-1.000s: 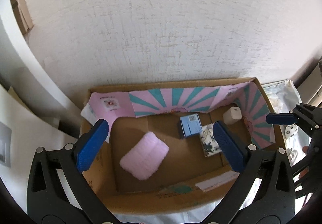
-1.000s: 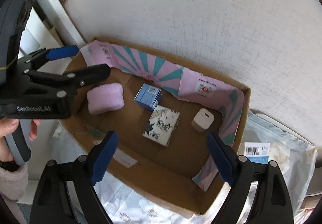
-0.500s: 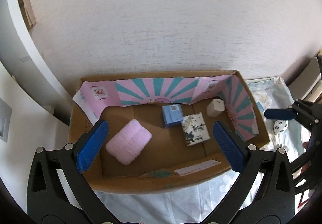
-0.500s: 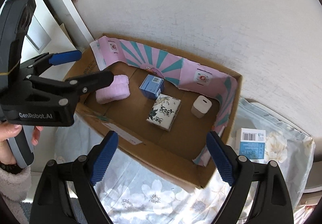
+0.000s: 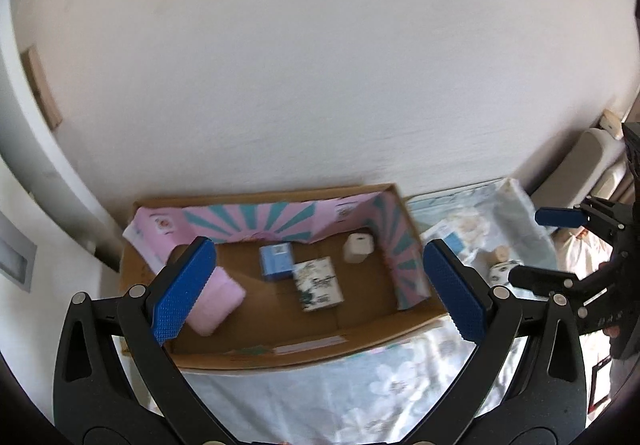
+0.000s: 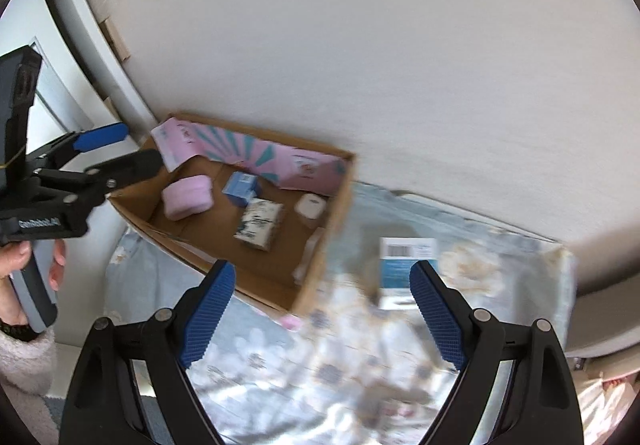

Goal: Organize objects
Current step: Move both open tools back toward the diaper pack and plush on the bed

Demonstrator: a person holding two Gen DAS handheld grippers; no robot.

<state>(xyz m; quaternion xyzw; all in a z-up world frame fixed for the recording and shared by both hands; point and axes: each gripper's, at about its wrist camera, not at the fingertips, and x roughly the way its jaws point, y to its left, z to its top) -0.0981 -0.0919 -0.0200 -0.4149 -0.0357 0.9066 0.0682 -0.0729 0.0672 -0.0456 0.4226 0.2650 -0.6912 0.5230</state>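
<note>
A pale blue cloth with a white flower print [image 6: 360,361] covers the work surface, which sits against a white textured wall [image 5: 320,65]. A white door frame or trim [image 6: 100,45] runs up the left side of the room, and a beige padded piece of furniture [image 5: 588,161] shows at the far right in the left wrist view.

An open cardboard box [image 5: 304,355] stands on the cloth against the wall, lined along its back and right walls with a pink sheet with teal rays [image 5: 260,219]. Inside lie a folded pink towel [image 5: 218,301], a small blue box [image 5: 276,261], a flat floral-printed packet [image 5: 318,283] touching it, and a white charger cube [image 5: 358,247] near the back right corner.

Outside the box, a white-and-blue carton [image 6: 406,265] with a barcode label lies on the cloth. The lettering "GenRobot.AI" is readable on the left gripper's body in the right wrist view.

The left gripper [image 5: 320,293] hangs above the box front with fingers wide apart and nothing between them. The right gripper [image 6: 320,315] hovers over the cloth, fingers likewise spread and empty.
</note>
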